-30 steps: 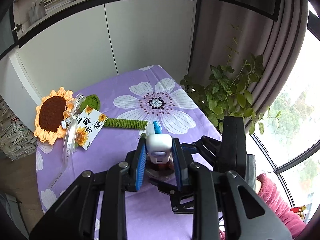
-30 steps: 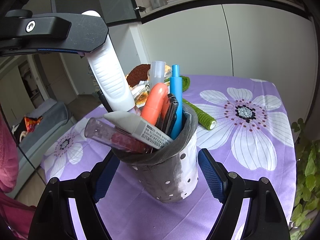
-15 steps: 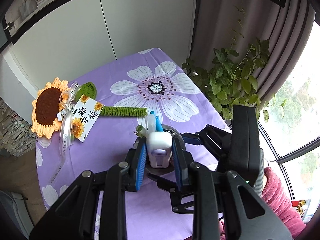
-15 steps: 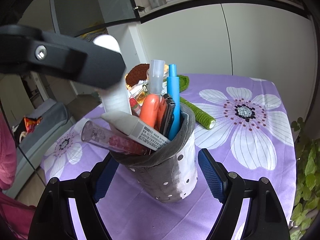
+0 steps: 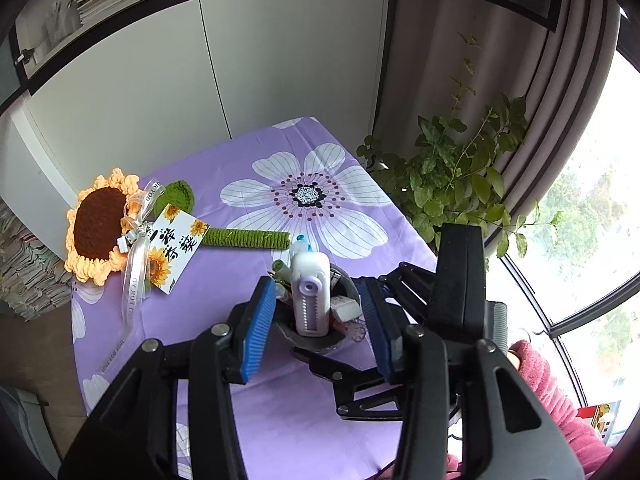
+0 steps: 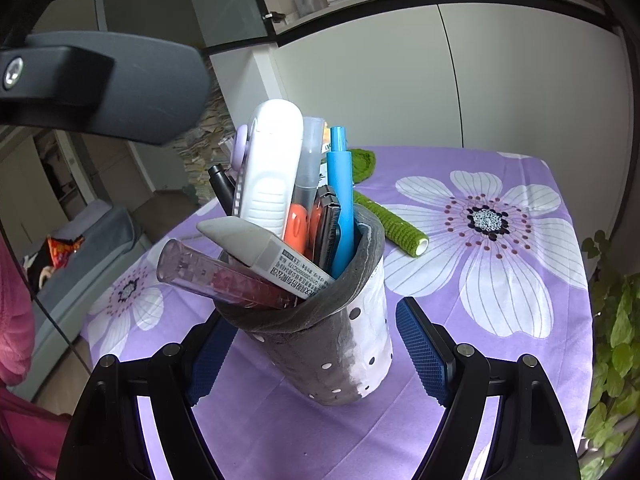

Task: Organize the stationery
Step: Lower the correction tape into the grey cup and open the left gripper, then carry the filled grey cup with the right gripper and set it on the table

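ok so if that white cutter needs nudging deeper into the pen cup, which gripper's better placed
Left. The left gripper hangs right above the white cutter, jaws just opened and clear of it. The right gripper straddles the pen cup low down, apparently steadying it, so it should probably stay.

Two grippers, left [image 5: 318,326] and right [image 6: 316,356]: black plastic arms, silver screws, ribbed blue pads [image 6: 420,354]. Person's sleeve [image 5: 556,392]: fuzzy pink knit. Thin black cable [image 6: 60,332] beside it.

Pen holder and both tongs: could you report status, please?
Left tongs just opened, white utility knife released. Right tongs steady grey felt pen holder. Nothing obstructing.
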`<state>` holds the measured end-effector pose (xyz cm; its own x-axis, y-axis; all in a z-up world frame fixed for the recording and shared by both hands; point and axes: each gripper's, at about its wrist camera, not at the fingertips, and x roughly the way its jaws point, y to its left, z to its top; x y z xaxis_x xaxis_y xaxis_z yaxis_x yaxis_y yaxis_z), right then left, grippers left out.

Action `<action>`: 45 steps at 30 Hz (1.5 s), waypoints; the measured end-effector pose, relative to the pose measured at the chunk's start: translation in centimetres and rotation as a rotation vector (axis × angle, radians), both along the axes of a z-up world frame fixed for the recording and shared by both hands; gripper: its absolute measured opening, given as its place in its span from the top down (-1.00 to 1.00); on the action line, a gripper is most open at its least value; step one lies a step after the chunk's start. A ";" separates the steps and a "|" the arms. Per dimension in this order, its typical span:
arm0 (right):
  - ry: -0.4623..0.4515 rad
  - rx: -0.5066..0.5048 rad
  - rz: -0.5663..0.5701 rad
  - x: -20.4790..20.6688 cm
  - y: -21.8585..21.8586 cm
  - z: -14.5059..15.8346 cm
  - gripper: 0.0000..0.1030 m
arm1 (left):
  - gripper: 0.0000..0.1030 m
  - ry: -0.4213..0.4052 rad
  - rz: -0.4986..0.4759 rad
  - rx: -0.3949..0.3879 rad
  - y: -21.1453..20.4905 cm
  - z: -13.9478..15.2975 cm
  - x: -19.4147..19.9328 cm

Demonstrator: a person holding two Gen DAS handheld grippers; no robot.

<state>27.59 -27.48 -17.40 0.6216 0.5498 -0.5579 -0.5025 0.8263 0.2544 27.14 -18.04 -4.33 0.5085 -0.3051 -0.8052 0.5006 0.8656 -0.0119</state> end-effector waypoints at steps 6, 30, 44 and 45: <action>-0.001 0.002 0.000 0.0 -0.1 0.0 -0.59 | -0.24 -0.089 0.082 -0.084 3.1 1.7 -0.8; -0.053 -0.195 -0.248 -1.6 3.9 1.0 -0.60 | -0.87 -0.411 0.207 -0.051 9.6 -6.5 -5.3; -0.023 -0.198 -0.394 -0.6 5.3 2.0 -0.58 | -0.95 -0.365 0.232 -0.144 13.9 -7.5 -4.7; -0.024 -0.208 -0.399 -0.5 5.5 2.0 -0.52 | -0.95 -0.351 0.233 -0.154 14.0 -7.7 -4.5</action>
<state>27.05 -21.98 -15.44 0.7762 0.1415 -0.6144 -0.1374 0.9890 0.0542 22.65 -4.06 -12.05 0.8121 -0.2531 -0.5258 0.2895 0.9571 -0.0135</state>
